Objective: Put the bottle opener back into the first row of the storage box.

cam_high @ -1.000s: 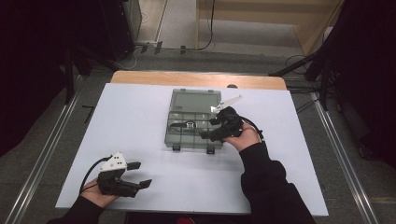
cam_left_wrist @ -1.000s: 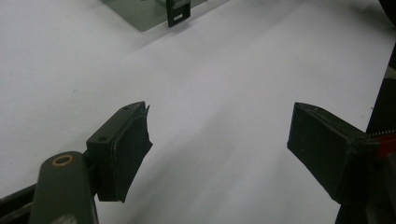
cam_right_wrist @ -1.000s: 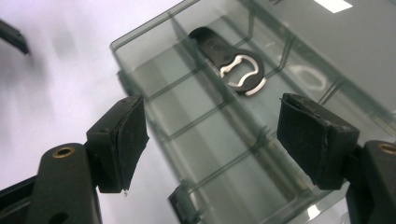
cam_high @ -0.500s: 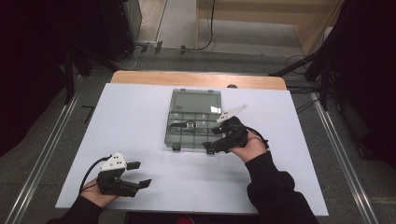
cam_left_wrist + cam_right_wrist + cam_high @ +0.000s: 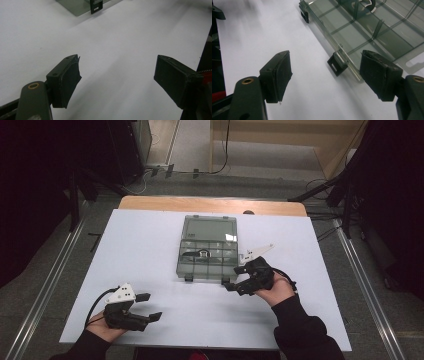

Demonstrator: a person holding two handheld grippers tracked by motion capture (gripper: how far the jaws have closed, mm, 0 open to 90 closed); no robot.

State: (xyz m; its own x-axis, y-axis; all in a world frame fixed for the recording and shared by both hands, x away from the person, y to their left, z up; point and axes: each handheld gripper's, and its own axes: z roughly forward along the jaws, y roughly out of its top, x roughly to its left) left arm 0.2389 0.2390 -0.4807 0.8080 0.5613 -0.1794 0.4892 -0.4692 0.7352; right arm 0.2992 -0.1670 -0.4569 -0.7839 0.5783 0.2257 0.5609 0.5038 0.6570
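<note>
A clear plastic compartment box (image 5: 207,247) lies in the middle of the white table top; its far half is plain and its near half is divided into cells. A small black and white part (image 5: 200,253) sits in one cell. Two black latches hang from the box's near edge. My right gripper (image 5: 231,278) is at the box's near right corner, open, with a latch (image 5: 336,64) between its jaws (image 5: 325,56) and untouched. The box wall (image 5: 372,27) runs past the right jaw. My left gripper (image 5: 153,306) rests open at the near left, empty (image 5: 117,60).
White sheet (image 5: 150,245) covers the table, with a wooden strip (image 5: 150,202) along the far edge. The other latch (image 5: 96,5) and a box corner show far ahead of the left jaws. Dark floor, cables and metal rails surround the table.
My right gripper has moved from above the box's right side toward the near edge, down to its near right corner. The left gripper has stayed put.
</note>
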